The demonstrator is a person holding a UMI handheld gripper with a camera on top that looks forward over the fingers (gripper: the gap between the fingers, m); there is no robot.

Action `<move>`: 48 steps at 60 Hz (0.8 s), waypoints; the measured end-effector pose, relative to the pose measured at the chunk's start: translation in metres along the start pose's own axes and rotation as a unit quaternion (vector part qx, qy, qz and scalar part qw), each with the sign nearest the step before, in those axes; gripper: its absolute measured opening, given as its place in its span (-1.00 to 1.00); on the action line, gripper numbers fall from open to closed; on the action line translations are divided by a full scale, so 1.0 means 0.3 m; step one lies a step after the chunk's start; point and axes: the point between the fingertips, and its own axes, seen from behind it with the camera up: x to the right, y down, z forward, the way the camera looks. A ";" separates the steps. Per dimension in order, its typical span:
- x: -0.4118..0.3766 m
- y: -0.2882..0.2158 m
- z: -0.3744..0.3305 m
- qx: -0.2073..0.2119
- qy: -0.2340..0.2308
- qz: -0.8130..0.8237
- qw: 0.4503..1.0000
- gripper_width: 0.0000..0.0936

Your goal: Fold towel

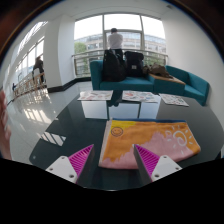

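An orange and pink towel [150,140] lies flat on the dark glossy table [70,125], just ahead of the fingers and a little to the right. My gripper [113,160] hangs above the table's near edge with its fingers wide apart and nothing between them. The left pink pad [81,157] is over bare table. The right pink pad [150,158] overlaps the towel's near edge in the view.
Papers [97,96] and more sheets [174,100] lie along the table's far edge. Beyond it stands a teal sofa [150,76] with bags on it, under large windows. A person [116,42] stands behind the sofa and another person [39,68] at the far left.
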 end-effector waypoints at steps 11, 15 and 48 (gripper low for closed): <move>-0.025 -0.051 0.205 -0.015 0.019 -0.020 1.000 0.39; -0.024 -0.053 0.260 -0.024 0.026 -0.033 0.999 0.11; 0.091 -0.192 0.189 -0.005 0.010 0.030 1.000 -0.94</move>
